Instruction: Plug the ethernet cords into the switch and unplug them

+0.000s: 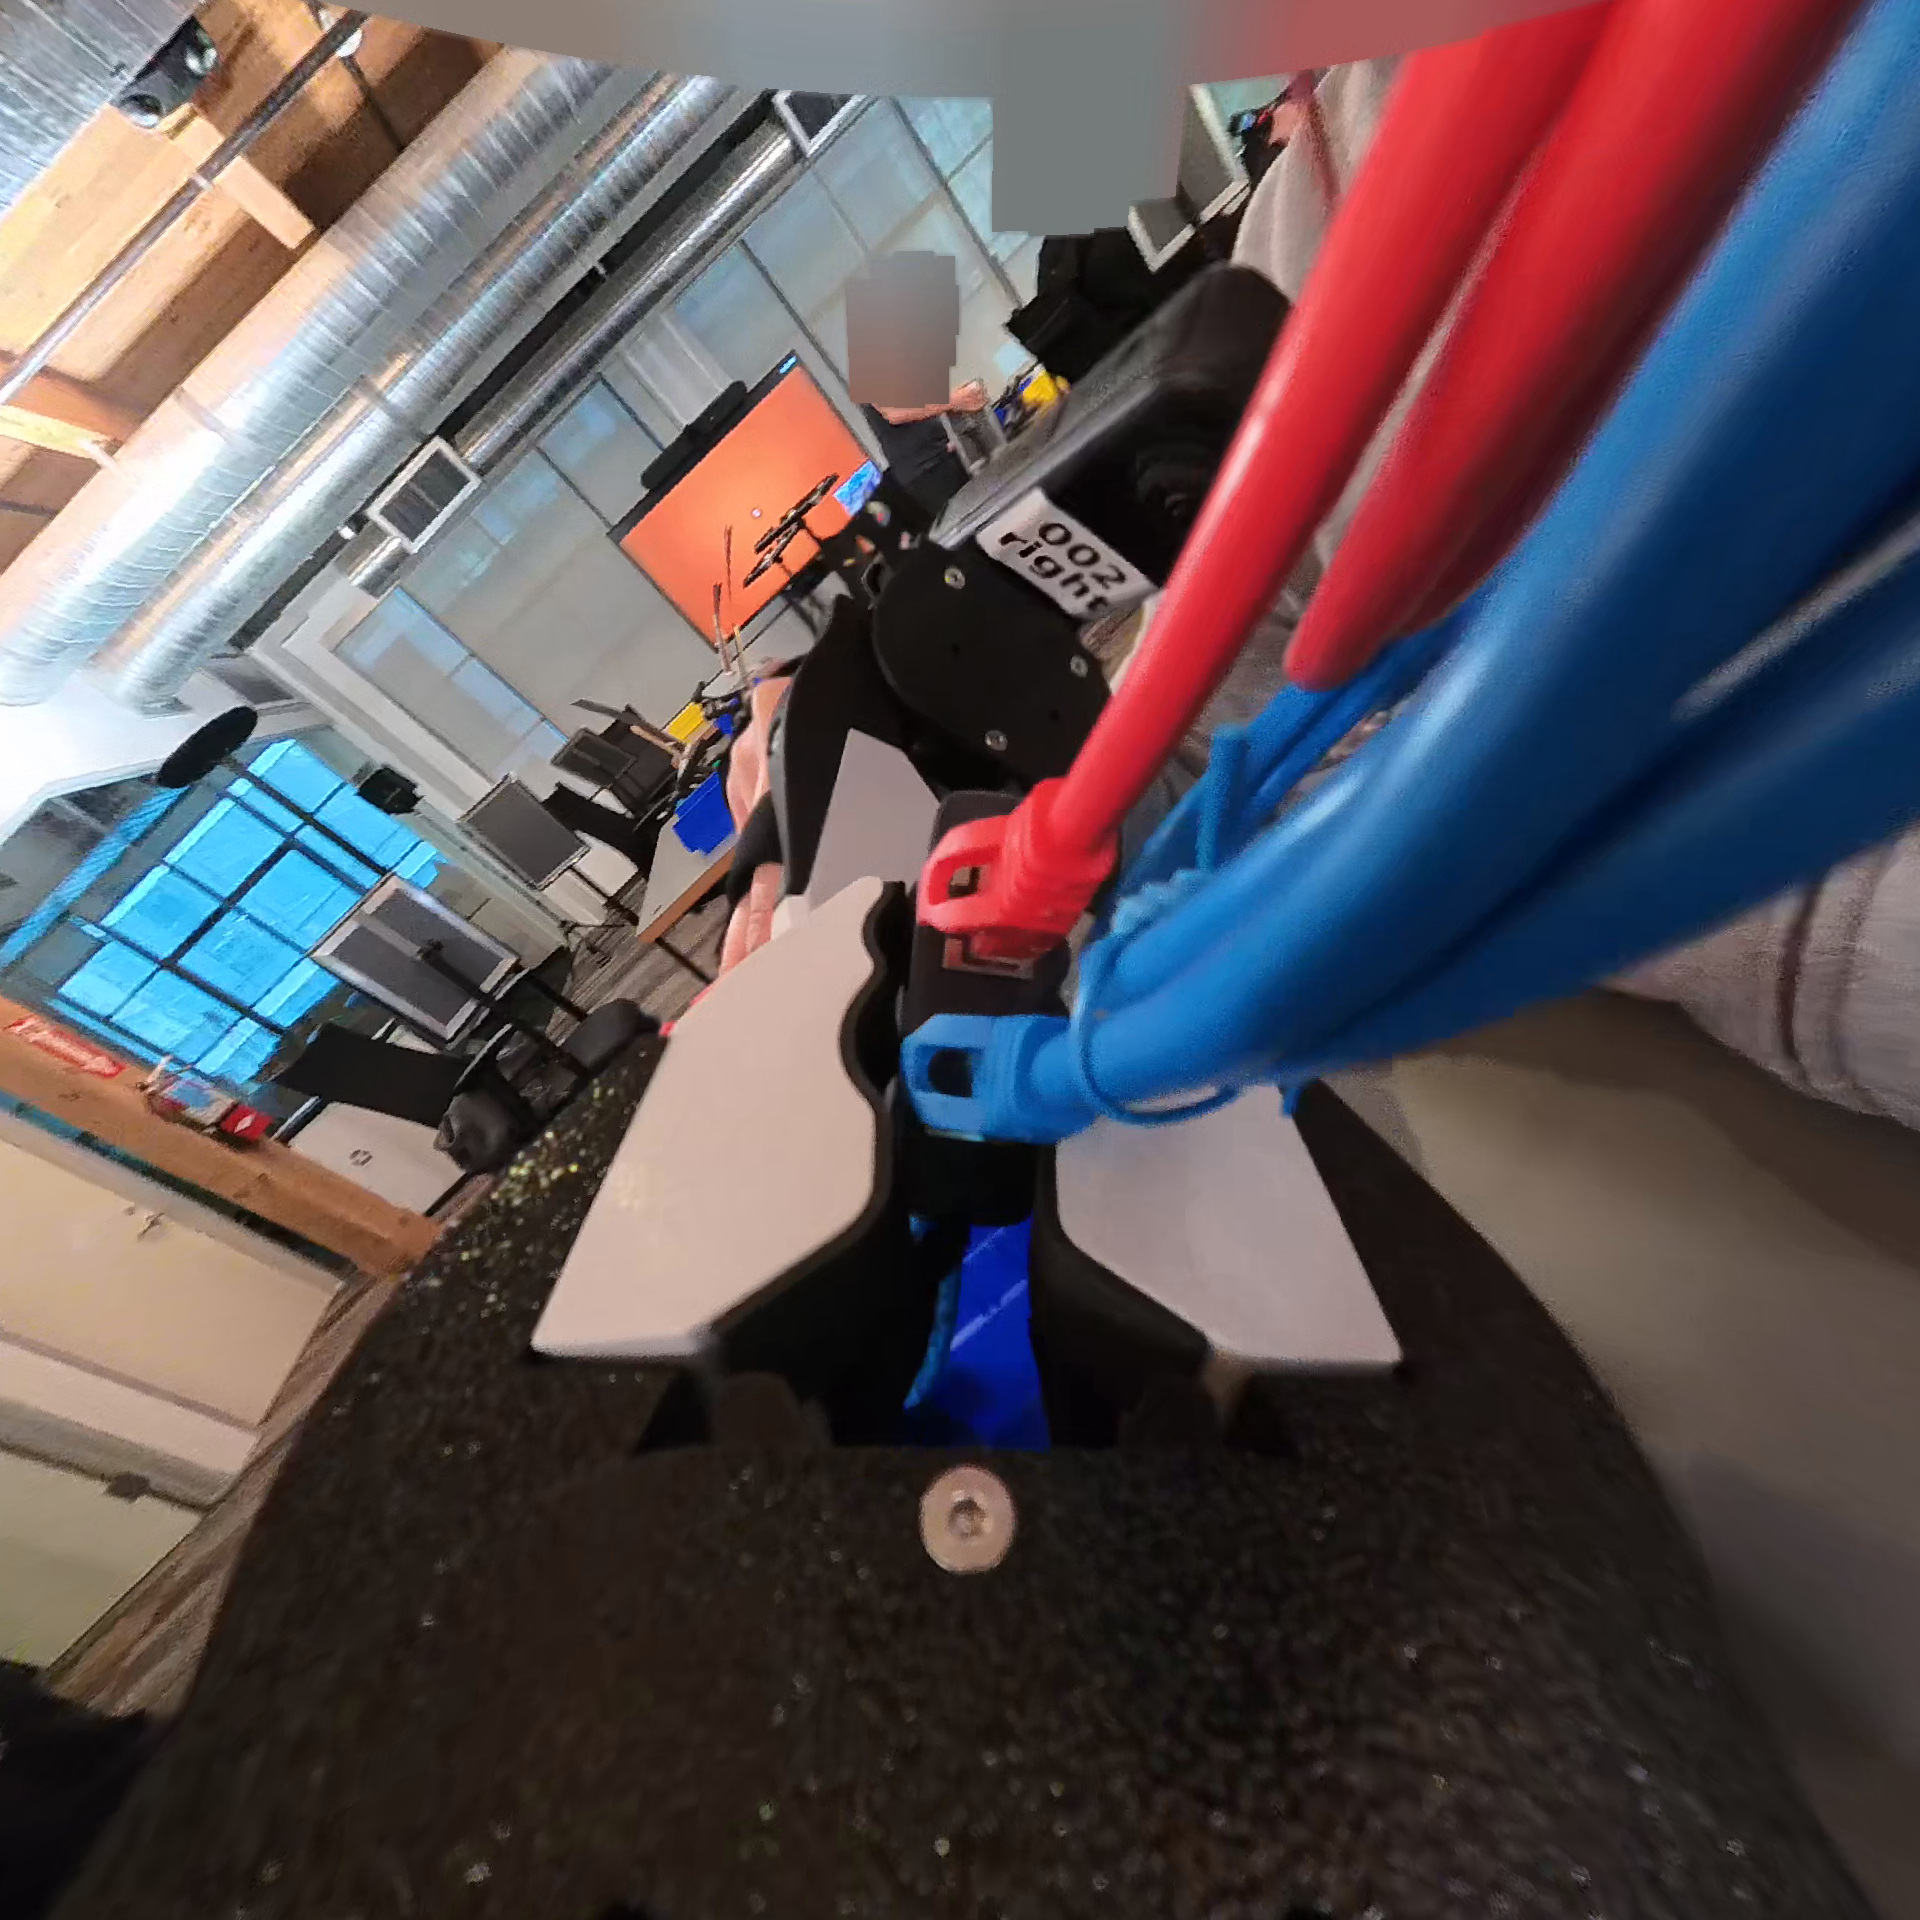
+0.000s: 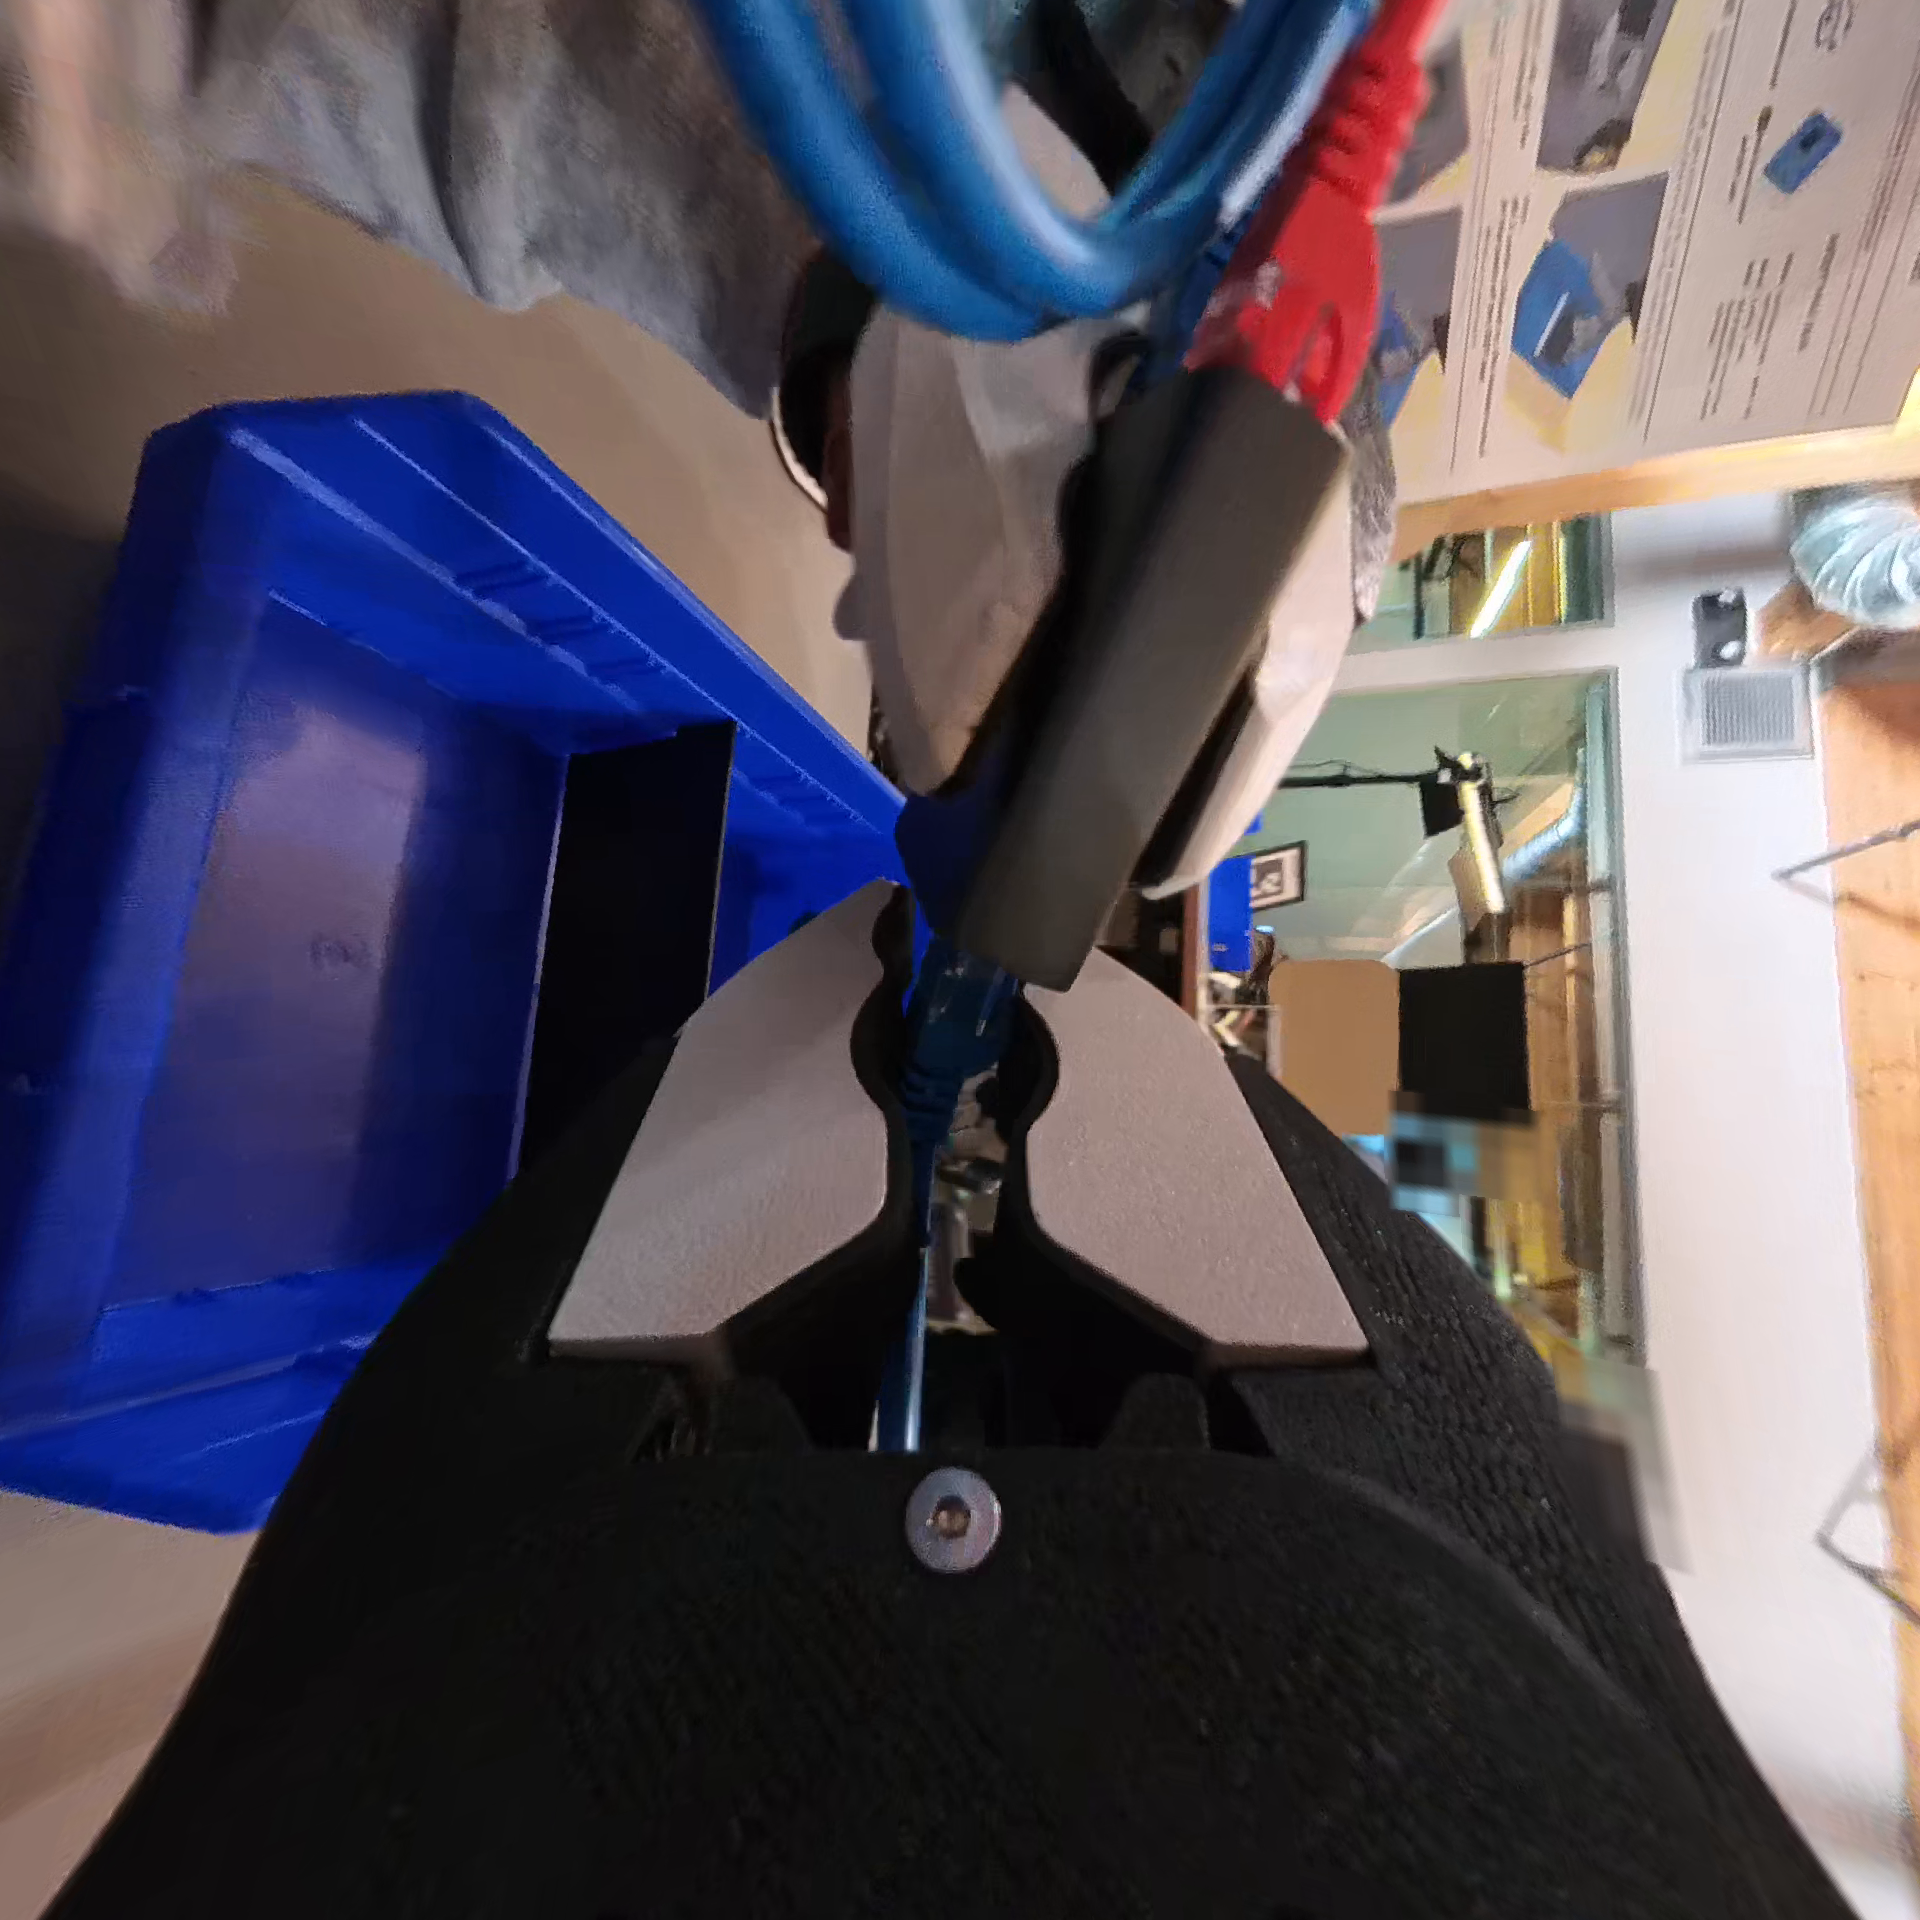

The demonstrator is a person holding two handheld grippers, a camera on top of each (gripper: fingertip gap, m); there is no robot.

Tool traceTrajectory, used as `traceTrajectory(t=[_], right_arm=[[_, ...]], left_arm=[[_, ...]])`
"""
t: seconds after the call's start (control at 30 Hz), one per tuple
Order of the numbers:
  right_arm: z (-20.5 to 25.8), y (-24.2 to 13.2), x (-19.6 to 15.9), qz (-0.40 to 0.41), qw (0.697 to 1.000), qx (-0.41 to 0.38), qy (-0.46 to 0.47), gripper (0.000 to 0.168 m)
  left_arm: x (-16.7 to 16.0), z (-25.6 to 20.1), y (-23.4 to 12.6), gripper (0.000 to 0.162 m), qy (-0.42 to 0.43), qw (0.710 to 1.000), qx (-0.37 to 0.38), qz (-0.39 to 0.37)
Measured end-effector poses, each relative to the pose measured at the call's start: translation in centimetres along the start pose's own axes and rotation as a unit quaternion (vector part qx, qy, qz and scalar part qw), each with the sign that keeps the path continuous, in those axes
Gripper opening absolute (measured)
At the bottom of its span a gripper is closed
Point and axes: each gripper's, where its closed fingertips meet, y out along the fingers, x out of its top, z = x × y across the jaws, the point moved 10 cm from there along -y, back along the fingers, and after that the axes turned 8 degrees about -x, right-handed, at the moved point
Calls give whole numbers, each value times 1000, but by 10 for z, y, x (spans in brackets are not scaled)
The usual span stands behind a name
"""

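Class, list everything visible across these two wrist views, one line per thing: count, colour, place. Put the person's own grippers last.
small black box-shaped device: one, black, held between the left gripper's fingers, cables plugged into its end.
red cable: one plug seen, red, plugged into the device.
blue cables: a looped bundle, blue; one plug in the device, another plug in the right gripper.
blue plastic bin: one, blue, on the beige surface, left in the right wrist view.
orange wall screen: one, orange, far back.
paper posters: several, wall, upper right.
left gripper: black with grey fingers, shut on the device.
right gripper: same build, shut on a blue plug.
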Motion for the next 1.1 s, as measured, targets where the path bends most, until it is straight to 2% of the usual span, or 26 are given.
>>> traceTrajectory(t=[0.07,0.2,0.3,0.37,0.43,0.63,0.73,0.83,0.97,1.1], right_arm=[[-3,0,-4,-1,999,8,52,12],[-11,-2,-8,-23,989,-6,145,11],[-12,0,-8,-34,983,5,179,10],[-12,1,-8,-29,980,12,196,10],[-11,3,-7,-21,977,19,209,11],[-6,8,3,36,985,-16,167,22],[-6,9,3,54,985,-27,164,14],[-3,7,3,45,989,-33,140,13],[4,-3,6,23,999,-19,41,14],[2,-17,7,-17,999,22,-18,14]], left_arm=[[1,0,3,24,10,1000,10,-1],[-1,4,5,31,0,998,37,-56],[-3,5,7,37,-4,994,47,-101],[-2,5,8,26,21,994,55,-96],[0,5,7,23,28,994,58,-92],[-9,8,3,23,-7,990,55,-128],[-10,9,6,22,-7,991,57,-124],[-9,7,8,22,-14,991,54,-119],[-7,-5,15,22,-25,991,50,-121],[2,-18,23,21,-5,995,57,-77]])
